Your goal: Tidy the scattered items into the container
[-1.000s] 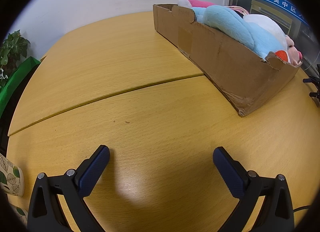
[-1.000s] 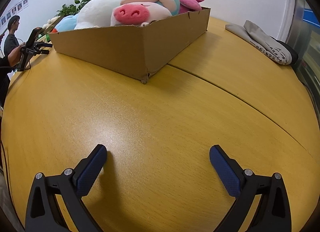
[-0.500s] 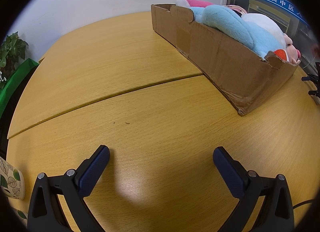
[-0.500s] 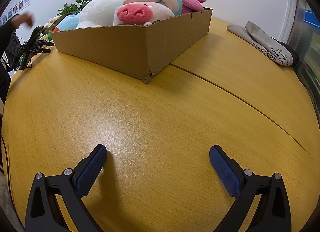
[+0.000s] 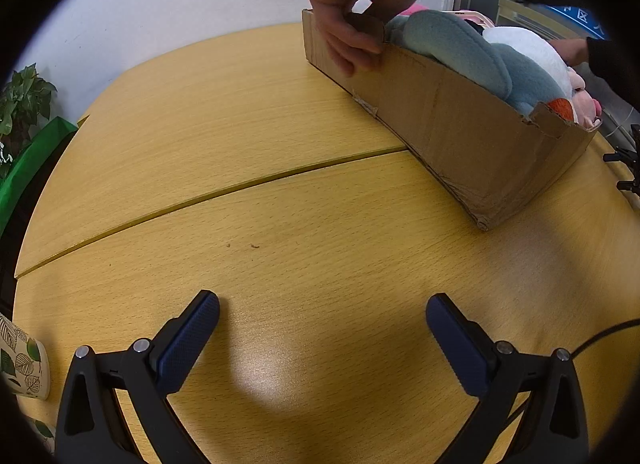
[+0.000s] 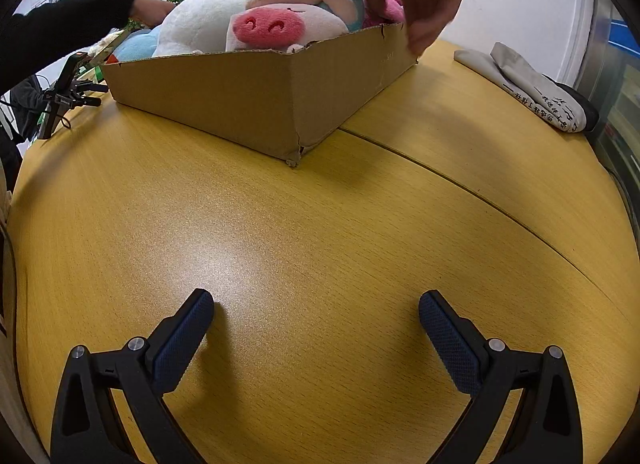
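Grippers idle: I am keeping left gripper (image 5: 323, 318) and right gripper (image 6: 316, 316) low over the table (image 6: 320, 224), fingers spread wide apart, holding nothing. Beyond, the box (image 5: 472, 136) is sitting on the table with plush toys (image 6: 264, 24) inside. A bare hand (image 5: 348, 20) is gripping its far corner.

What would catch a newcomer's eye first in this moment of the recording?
A bare hand gripping the far corner of the long brown cardboard box stands out first. The box is heaped with plush toys, with a white pig toy with a pink snout at its near end in the right wrist view. Both the left gripper and the right gripper are open over the bare yellow wooden table, holding nothing.
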`<state>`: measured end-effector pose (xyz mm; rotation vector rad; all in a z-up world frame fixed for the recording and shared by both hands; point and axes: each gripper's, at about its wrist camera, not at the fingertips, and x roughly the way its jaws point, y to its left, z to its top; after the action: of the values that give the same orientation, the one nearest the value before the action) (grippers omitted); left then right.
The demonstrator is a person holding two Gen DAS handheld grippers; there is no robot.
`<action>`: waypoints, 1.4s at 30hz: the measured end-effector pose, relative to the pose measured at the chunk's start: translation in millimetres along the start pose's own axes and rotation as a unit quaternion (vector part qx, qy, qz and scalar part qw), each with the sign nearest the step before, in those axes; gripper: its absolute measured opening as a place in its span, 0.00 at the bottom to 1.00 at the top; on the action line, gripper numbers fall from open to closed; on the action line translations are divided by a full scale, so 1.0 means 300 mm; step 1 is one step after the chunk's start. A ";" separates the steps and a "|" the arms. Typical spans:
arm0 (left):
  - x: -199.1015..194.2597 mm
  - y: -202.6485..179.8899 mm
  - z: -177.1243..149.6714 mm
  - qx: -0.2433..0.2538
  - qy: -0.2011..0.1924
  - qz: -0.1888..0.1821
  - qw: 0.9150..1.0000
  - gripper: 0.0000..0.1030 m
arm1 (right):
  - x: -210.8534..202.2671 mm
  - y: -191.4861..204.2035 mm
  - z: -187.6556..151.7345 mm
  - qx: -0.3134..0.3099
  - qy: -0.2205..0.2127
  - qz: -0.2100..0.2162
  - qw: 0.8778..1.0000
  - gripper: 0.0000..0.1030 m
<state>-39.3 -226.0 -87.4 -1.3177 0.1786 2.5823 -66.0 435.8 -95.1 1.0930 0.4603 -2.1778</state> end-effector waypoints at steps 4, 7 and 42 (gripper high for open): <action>-0.001 0.004 0.001 0.000 0.000 0.000 1.000 1.00 | 0.001 -0.001 0.000 0.000 0.000 0.000 1.000 1.00; -0.004 0.001 -0.003 0.000 0.000 0.000 1.000 1.00 | 0.001 0.000 -0.001 0.000 0.000 0.000 1.000 1.00; -0.058 0.000 -0.029 0.001 -0.001 0.000 1.000 1.00 | 0.001 -0.005 -0.001 0.001 -0.001 0.001 1.000 1.00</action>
<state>-22.6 -230.6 -78.5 -1.3154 0.1811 2.5824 -67.1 437.0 -95.5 1.0930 0.4561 -2.1771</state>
